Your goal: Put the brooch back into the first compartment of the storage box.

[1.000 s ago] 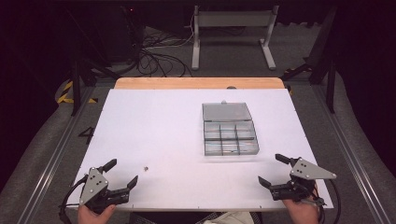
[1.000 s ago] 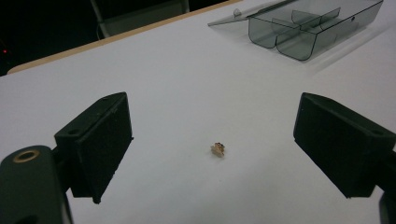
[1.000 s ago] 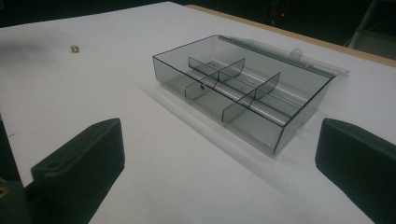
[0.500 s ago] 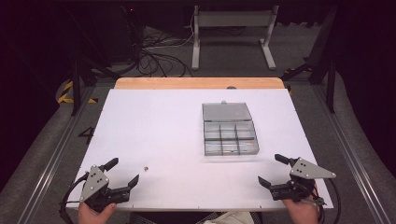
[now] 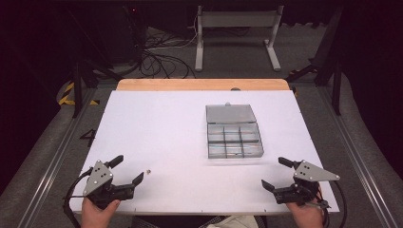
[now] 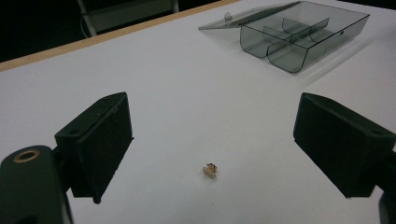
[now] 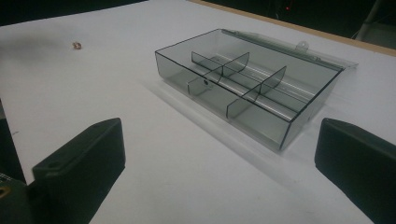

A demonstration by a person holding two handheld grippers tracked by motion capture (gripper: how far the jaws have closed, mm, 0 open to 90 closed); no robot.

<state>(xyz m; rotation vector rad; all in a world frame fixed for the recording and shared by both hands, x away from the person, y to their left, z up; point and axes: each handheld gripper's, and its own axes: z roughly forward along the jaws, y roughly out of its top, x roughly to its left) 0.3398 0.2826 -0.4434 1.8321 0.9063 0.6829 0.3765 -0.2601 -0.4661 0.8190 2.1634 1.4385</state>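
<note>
A tiny brass piece (image 6: 211, 170) lies on the white bench (image 5: 161, 123) at its near left, just ahead of the left hand-held gripper (image 5: 127, 170), jaws spread. The right hand-held gripper (image 5: 275, 174), also spread, rests near right, facing the open smoky compartment box (image 5: 234, 136). No readable writing on either.

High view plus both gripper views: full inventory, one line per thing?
Compartment box: 1, smoky clear grey, right of table centre, lid open flat behind it, compartments look empty.
Small brass part: 1, gold, near left front of table, on the surface between the left gripper's jaws, untouched.
Table: 1, white top, wooden strip along far edge.
Stand: 1, pale grey, on floor beyond table.
Cables: a tangle, black, floor beyond table.
Left gripper: 1, black with grey plate, front left, jaws open.
Right gripper: 1, black with grey plate, front right, jaws open.
</note>
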